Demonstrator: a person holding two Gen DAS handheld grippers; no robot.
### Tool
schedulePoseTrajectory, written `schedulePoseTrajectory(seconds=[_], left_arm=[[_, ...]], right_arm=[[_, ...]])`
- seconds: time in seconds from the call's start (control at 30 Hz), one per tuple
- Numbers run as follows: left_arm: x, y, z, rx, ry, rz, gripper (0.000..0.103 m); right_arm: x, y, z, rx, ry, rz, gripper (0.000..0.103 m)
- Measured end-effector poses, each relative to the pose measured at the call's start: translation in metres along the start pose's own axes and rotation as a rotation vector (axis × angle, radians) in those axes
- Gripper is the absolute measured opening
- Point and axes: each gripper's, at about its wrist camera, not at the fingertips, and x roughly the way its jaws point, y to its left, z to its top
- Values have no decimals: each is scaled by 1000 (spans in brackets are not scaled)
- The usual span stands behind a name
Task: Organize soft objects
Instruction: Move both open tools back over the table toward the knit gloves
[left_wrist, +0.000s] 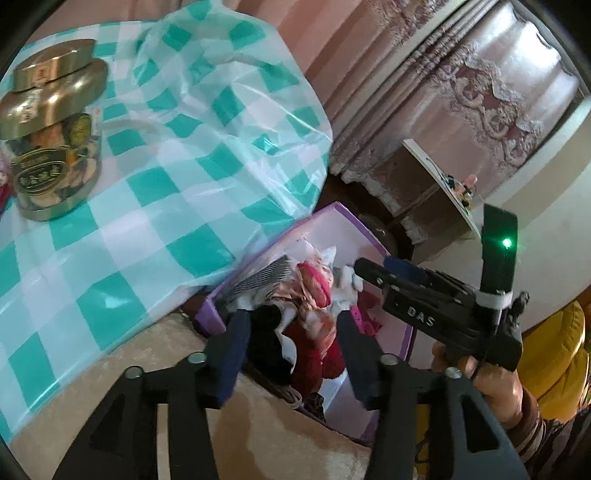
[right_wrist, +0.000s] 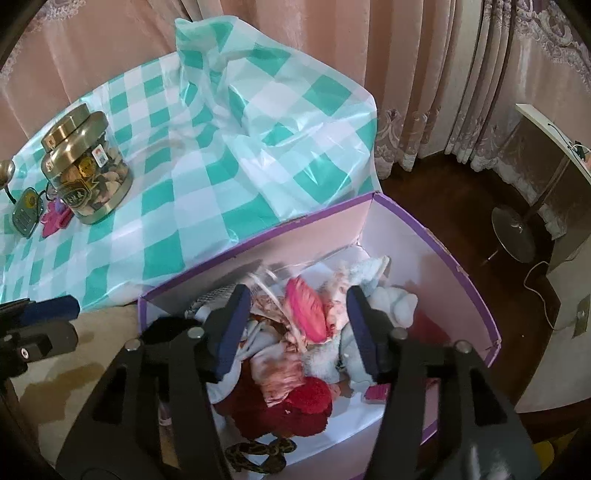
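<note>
You held both grippers above the purple-edged box (right_wrist: 424, 221), pointing down into it. The left gripper (left_wrist: 291, 347) stood with its jaws apart and nothing between the pads; below the gap lay the soft pile. The right gripper (right_wrist: 295, 332) was likewise parted, pads pressing on nothing, with the clothes in the box showing between its fingers. In the left wrist view your right hand (left_wrist: 495, 384) gripped the handle of the right gripper, beside the box's far side.

The soft objects (right_wrist: 295, 354) sat heaped inside the box: a bright pink piece (right_wrist: 306, 314) on top, a dark red fuzzy item (right_wrist: 295, 402) nearer the camera, pale blue-white plush (right_wrist: 391, 302) toward the right wall, a striped cloth (left_wrist: 266, 273) at the left edge.

The box stood just beside the tabletop, under the hanging edge of the green-and-white checked cloth (right_wrist: 207, 177). A gold-lidded jar (right_wrist: 86, 173) stood upright on that cloth, well apart from the box.
</note>
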Motion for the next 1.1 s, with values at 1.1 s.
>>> schedulePoseTrajectory(seconds=[1.1], left_arm=[[-156,179,-38,-265,-262,473,59]], right_arm=[[-21,247,18,-370,-41,362,71]])
